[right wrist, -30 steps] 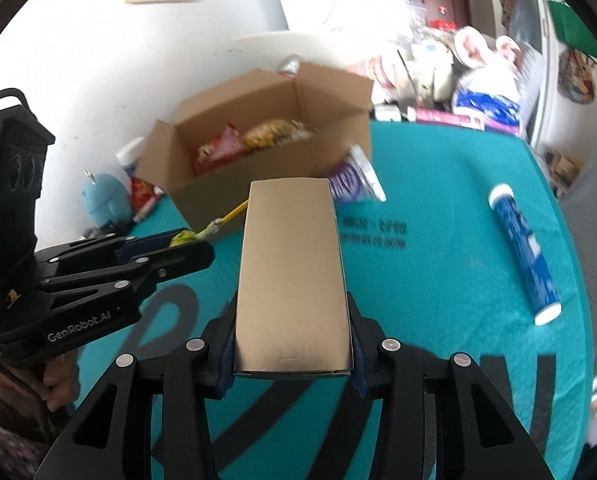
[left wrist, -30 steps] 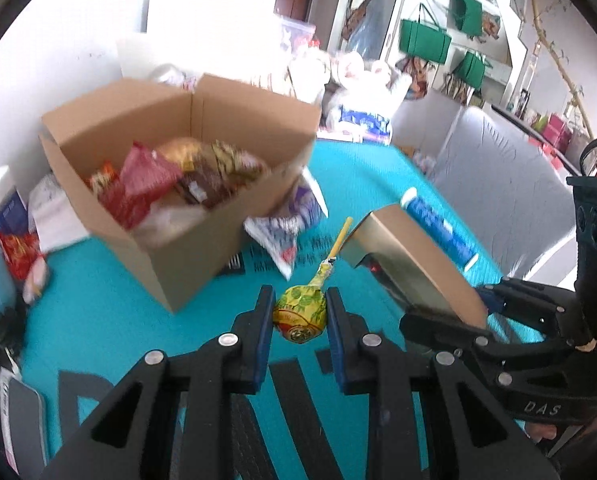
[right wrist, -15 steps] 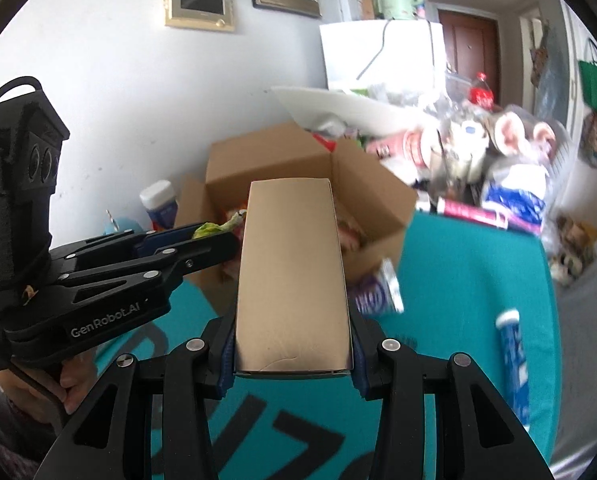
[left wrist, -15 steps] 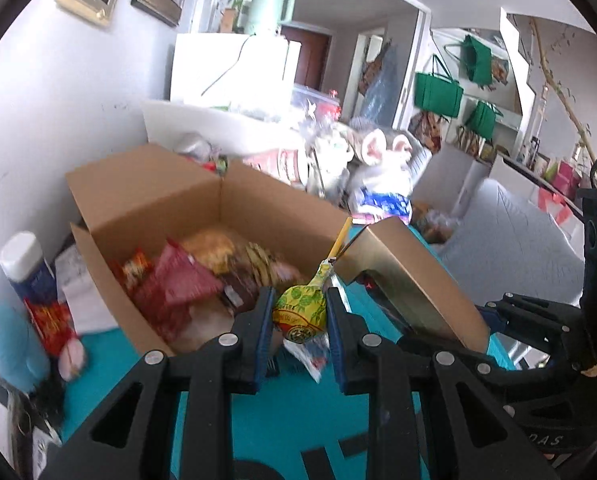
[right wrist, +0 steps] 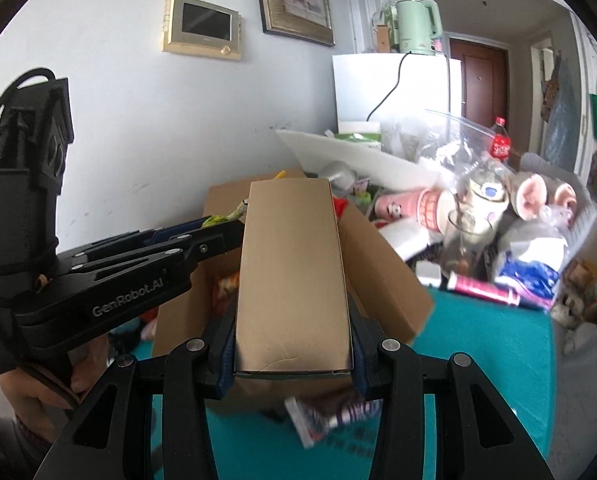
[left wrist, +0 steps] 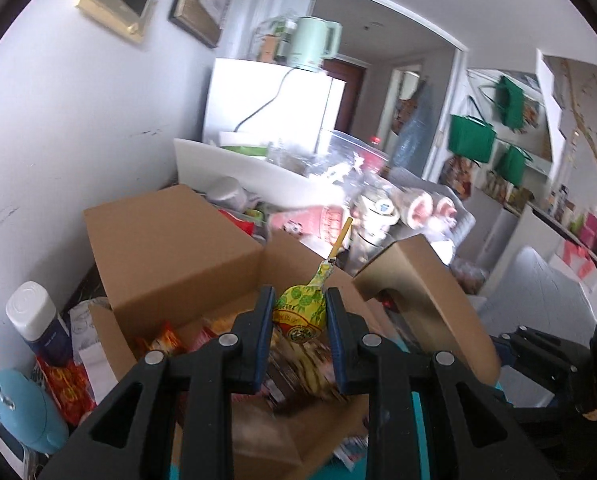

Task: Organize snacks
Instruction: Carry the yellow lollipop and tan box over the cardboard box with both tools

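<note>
Both claws hang over the open cardboard box (left wrist: 170, 256), left claw (left wrist: 300, 316) clamped on a lollipop (left wrist: 300, 314), right claw (right wrist: 292, 344) clamped on a gold carton (right wrist: 292, 272), seemingly positioned for dropping among the packets inside.

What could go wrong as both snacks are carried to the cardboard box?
1. The lollipop is pinched only at its round wrapped head by the left tongs; it might slip out short of the cardboard box.
2. The long tan carton in the right tongs sticks far forward and could knock the cardboard box's raised flap or the left tongs beside it.
</note>
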The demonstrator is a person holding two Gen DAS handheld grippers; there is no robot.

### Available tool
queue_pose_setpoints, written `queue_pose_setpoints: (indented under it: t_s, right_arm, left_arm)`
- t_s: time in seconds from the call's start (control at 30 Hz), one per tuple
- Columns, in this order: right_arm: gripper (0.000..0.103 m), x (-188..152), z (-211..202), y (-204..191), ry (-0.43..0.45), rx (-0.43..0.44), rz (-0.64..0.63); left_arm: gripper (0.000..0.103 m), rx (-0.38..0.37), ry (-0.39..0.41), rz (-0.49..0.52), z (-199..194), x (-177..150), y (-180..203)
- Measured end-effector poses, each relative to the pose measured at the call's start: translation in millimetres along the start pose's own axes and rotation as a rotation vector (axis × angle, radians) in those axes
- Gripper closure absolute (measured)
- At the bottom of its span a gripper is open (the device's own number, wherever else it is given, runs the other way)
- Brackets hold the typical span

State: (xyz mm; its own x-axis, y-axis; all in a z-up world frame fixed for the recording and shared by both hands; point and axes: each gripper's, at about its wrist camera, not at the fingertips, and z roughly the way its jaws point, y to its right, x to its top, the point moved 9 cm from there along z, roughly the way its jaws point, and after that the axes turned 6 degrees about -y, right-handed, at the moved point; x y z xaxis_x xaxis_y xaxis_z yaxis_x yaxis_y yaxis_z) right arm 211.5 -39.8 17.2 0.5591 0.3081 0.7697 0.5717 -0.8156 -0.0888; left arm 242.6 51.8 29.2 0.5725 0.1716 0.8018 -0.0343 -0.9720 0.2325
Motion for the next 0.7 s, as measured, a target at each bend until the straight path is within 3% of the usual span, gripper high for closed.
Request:
queue_pose_setpoints:
  t_s: [0.27,0.47,0.7]
  right_arm:
    - [0.059,33.6,43.5,6.2,0.002,0.026,0.018]
    - [0.059,29.5,89.5,3.3,-0.054,0.076,0.034]
    - [0.059,9.7,124.2,9.3,-0.149,0.059,0.039]
  left_arm:
    - [0.079,0.082,-0.021,-0.028,30.7,14.5,-38.5]
    - [0.079,0.122,-0.111,-0.058,56.9,2.0,-65.8]
    - [0.079,0.18,-0.203,-0.053,81.2,-15.9,-77.8]
